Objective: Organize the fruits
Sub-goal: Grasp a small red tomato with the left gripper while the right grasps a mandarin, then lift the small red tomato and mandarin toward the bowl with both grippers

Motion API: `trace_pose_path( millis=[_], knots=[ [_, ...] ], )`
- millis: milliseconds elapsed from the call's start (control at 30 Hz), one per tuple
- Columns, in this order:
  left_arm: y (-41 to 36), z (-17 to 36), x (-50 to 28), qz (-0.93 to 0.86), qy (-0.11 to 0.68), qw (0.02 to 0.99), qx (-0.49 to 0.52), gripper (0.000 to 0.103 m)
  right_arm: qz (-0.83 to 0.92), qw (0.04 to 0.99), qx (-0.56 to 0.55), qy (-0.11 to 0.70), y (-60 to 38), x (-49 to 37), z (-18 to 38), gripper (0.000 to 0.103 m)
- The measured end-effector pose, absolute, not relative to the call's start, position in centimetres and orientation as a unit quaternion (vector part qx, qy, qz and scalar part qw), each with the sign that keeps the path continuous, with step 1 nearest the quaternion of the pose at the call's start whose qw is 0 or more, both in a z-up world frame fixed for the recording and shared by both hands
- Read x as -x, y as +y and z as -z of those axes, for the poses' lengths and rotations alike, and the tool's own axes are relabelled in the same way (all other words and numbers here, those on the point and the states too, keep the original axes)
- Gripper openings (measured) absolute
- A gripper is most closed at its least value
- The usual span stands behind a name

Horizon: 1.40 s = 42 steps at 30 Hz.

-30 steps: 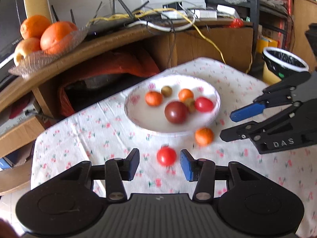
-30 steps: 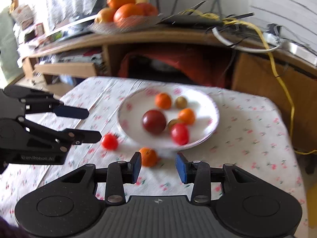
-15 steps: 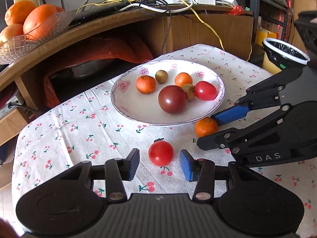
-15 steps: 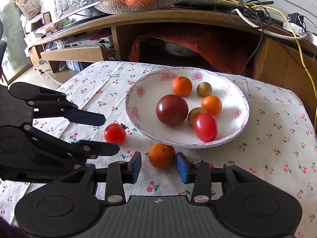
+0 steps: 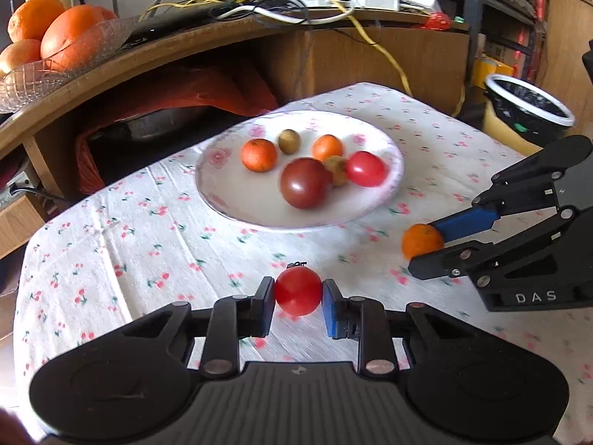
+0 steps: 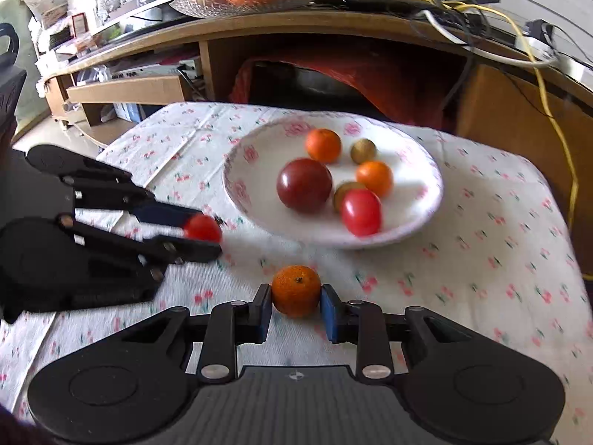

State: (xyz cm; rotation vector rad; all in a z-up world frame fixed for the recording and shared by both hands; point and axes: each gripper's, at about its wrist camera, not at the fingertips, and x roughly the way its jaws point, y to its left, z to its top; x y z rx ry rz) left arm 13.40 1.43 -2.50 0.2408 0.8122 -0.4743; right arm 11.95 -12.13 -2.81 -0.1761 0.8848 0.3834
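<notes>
A red cherry tomato [image 5: 298, 291] sits low in the centre of the left wrist view, pinched between the blue pads of the left gripper [image 5: 298, 304], whose jaws have just closed onto it. In the right wrist view a small mandarin [image 6: 295, 291] sits in the same low-centre spot, clamped by the right gripper [image 6: 295, 306], whose jaws have likewise just closed on the fruit. Both fruits are just in front of the white floral plate [image 5: 229, 200], near its closest rim, over the cherry-print tablecloth [image 5: 111, 230] that covers the bench.

On the plate lie a large dark red tomato [image 5: 305, 183], a bright red tomato [image 5: 366, 169], two small mandarins, and two small brownish-green fruits.

Behind the bench, at the upper left of the left wrist view, a glass bowl of oranges [image 5: 55, 37] stands on a curved wooden shelf [image 5: 185, 44] beside a tangle of cables [image 5: 296, 0]. A black-lined bin [image 5: 526, 107] is at the right.
</notes>
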Motion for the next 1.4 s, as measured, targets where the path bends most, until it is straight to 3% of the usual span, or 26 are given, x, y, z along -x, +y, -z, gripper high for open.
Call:
trace_pose_path(
  millis=[400, 667, 833, 1400],
  knots=[
    [-1.2, 1.9, -6.2, 0.299, 0.430, 0.838, -0.154, 0.036, -0.145, 0.866, 0.108, 0.466, -13.9, -5.3, 1.7, 0.023],
    [-0.7, 2.3, -6.0, 0.300, 0.424, 0.842, -0.145, 0.039, -0.140, 0.864, 0.100, 0.474, -13.9, -4.2, 2.1, 0.027],
    [-1.0, 2.4, -6.5, 0.300, 0.424, 0.842, -0.144, 0.045, -0.147, 0.864, 0.100, 0.472, -13.9, -4.5, 2.1, 0.036],
    [-2.1, 2.4, -6.2, 0.267, 0.431, 0.850, -0.146, 0.046, -0.152, 0.865, 0.106, 0.467, -13.8, -4.8, 2.3, 0.033]
  ],
)
